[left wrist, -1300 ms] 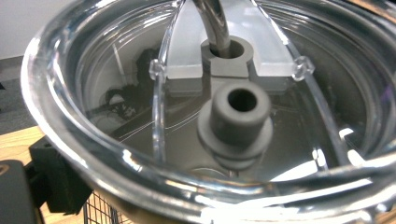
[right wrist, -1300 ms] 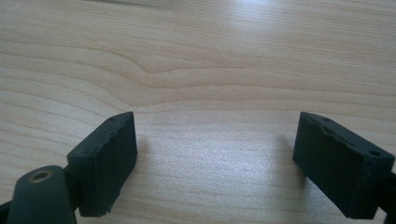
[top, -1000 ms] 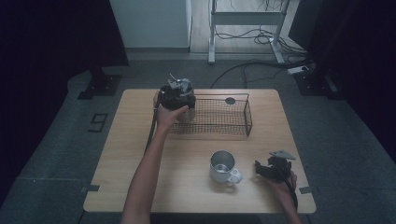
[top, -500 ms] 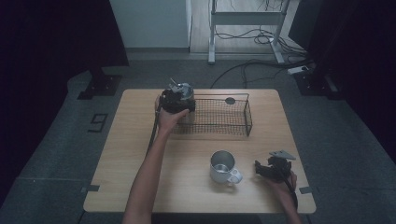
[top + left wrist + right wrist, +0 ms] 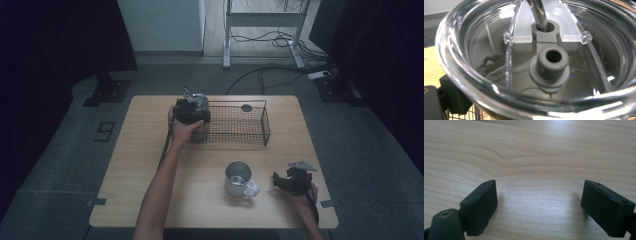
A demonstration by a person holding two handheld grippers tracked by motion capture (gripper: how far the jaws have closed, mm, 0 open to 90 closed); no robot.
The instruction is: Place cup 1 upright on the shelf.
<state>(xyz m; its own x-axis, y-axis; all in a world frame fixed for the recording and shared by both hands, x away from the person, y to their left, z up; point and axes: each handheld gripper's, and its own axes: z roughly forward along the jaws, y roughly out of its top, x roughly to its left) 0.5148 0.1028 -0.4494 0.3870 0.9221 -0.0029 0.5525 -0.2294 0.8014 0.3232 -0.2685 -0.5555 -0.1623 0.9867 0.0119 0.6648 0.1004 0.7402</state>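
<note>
The left gripper [image 5: 192, 107], pinching a clear tumbler lid [image 5: 534, 62], has lowered toward the wire basket [image 5: 235, 125]; placement appears imminent. The right gripper [image 5: 539, 205] rests spread, empty.

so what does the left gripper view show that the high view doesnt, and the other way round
Left gripper view: close detail of a clear lid between the jaws, with a grey plug and a frosted slider.
High view: the left gripper over the left end of the wire basket, a dark disc inside it, a metal mug, and the right gripper, open, near the mug.
Both: the basket's mesh and the wooden table.
</note>
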